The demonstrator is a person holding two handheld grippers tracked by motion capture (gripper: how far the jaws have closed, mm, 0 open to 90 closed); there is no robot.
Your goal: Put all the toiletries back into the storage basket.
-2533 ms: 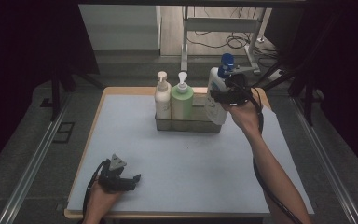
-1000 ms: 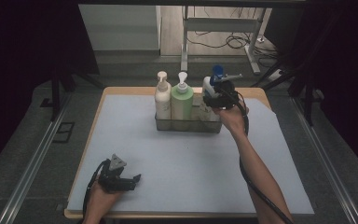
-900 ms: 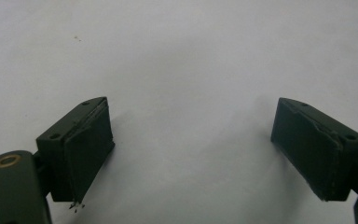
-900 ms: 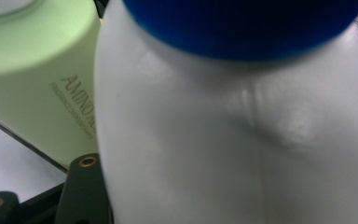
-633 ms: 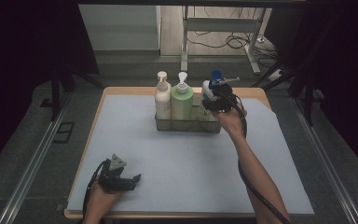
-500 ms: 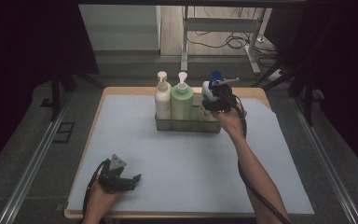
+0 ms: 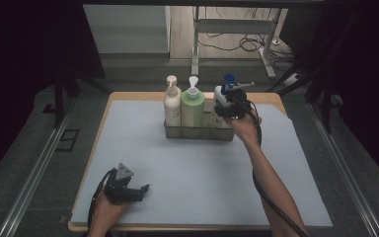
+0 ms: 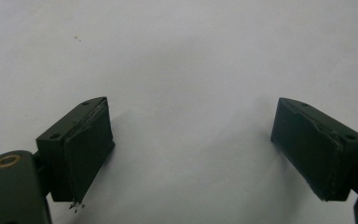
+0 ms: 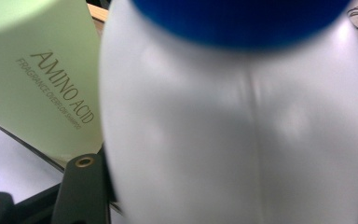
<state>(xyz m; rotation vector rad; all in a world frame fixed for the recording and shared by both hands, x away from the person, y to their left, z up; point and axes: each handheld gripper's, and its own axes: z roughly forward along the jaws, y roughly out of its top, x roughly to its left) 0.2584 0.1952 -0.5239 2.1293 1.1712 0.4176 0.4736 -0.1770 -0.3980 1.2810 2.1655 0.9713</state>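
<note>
A white bottle (image 7: 220, 94) with a blue cap stands upright at the right end of a clear bin (image 7: 197, 132), beside a green pump bottle (image 7: 193, 106) and a cream pump bottle (image 7: 172, 103). My right gripper (image 7: 225, 106) is shut on the white bottle from the near right side. In the right gripper view the white bottle (image 9: 233, 126) sits between the jaws, with the green bottle (image 9: 42, 79) to its left. My left gripper (image 7: 140, 190) rests open near the table's front left corner. In its own view the left gripper (image 8: 191, 144) has nothing between its fingers.
A pale blue mat (image 7: 202, 168) covers the wooden table, and the bin stands at its far middle. Dark floor and metal rails (image 7: 34, 173) flank the table. Beyond the far edge are a stand (image 7: 237, 29) and cables.
My right hand has brought the white bottle down and leftward into the bin's right end, beside the green bottle. The left gripper has stayed put.
</note>
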